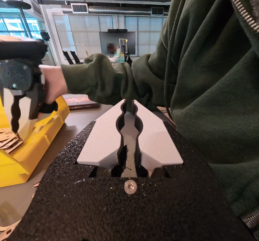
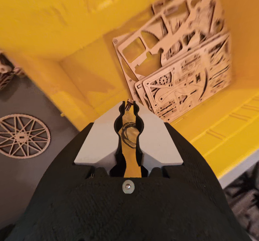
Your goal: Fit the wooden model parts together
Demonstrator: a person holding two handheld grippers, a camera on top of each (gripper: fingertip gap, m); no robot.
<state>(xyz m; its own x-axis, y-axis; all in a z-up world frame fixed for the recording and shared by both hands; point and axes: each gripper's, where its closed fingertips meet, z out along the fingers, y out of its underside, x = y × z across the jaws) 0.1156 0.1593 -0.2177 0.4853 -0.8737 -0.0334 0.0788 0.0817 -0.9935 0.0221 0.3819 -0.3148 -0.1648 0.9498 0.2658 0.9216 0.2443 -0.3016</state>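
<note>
The right gripper (image 2: 129, 104) is pinching a small wooden piece (image 2: 128, 105) at its tips inside the yellow bin (image 2: 210, 129), the wooden sheets (image 2: 186, 83) lying just ahead-right, while the left gripper (image 1: 129, 105) is idling empty, slightly parted, farther off.

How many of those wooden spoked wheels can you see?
1. The wooden spoked wheel lies flat on the grey table, left of the yellow bin. More may hide among the wooden sheets in the bin.

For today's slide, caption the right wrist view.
Right gripper pinching a small wooden piece inside a yellow bin.
</note>
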